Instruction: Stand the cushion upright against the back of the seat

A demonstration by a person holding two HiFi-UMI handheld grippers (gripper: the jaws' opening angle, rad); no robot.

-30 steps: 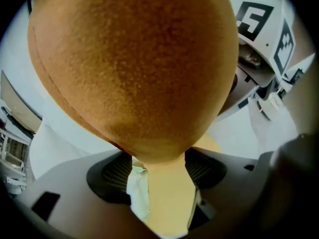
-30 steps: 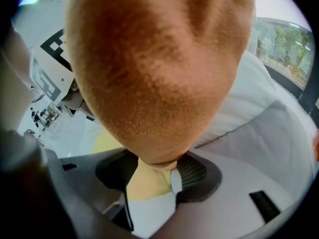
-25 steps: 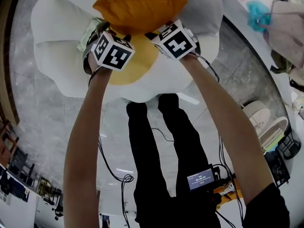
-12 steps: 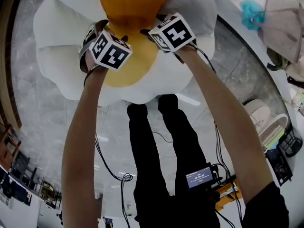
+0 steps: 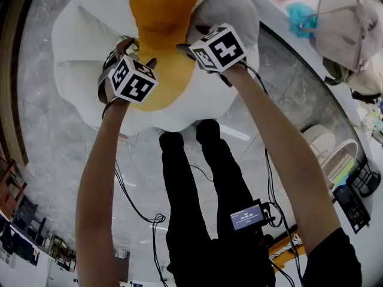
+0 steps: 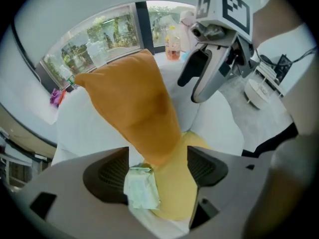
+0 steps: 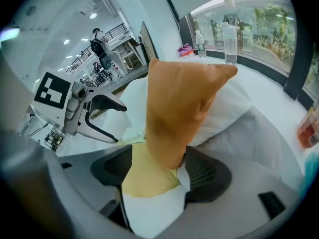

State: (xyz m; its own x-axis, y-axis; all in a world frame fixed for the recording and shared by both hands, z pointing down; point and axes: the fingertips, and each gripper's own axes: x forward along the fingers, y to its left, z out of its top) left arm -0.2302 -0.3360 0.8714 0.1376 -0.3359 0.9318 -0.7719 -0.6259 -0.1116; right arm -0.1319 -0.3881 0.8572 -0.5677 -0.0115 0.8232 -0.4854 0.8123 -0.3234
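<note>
Claw on left (image 5: 136, 51): jaws spread wide, just been opening, pads off fabric; only cushion's bottom corner and pale tag (image 6: 141, 185) between them. Sits nearer camera than a second ago. Orange cushion (image 5: 163, 11): earlier lying flatter and broad, now standing tall on yellow seat centre (image 5: 170, 85), leaning on white seat back (image 5: 96, 17). Right claw (image 5: 191, 37): jaws likewise wide, just been opening, cushion's lower corner between pads, ungripped.

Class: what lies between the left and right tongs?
The lower end of the orange cushion, over the seat's yellow middle; the head view shows it.
</note>
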